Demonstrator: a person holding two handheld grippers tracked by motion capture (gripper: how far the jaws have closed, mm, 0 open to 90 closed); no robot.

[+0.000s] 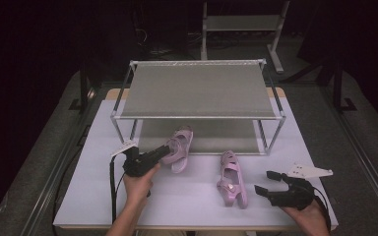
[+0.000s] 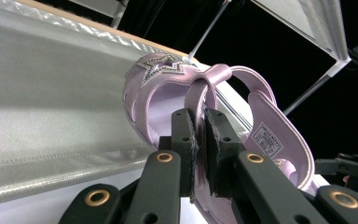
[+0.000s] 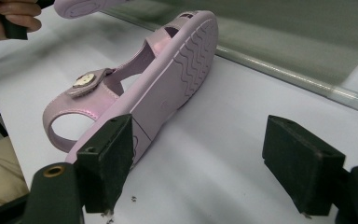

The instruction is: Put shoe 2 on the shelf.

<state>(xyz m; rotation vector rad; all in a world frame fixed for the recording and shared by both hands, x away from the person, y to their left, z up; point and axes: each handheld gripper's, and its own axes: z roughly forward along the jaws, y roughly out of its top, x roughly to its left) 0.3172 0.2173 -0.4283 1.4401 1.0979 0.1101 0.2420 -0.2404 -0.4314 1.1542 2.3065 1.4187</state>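
Note:
Two pink sandals are in play. One sandal (image 1: 179,147) is held off the table in front of the shelf rack, my left gripper (image 1: 165,151) shut on its strap (image 2: 200,95); its star-decorated toe (image 2: 161,67) points toward the lower shelf. The other sandal (image 1: 232,179) lies on its side on the white table, sole (image 3: 182,70) turned toward my right gripper (image 1: 268,183). That gripper is open just right of the sandal's heel, nothing between its pads (image 3: 107,158).
A two-tier metal rack with grey fabric shelves (image 1: 197,88) stands at the back of the white table (image 1: 98,191). Its front legs (image 1: 119,130) flank the lower shelf opening. A second rack (image 1: 241,24) stands on the floor behind.

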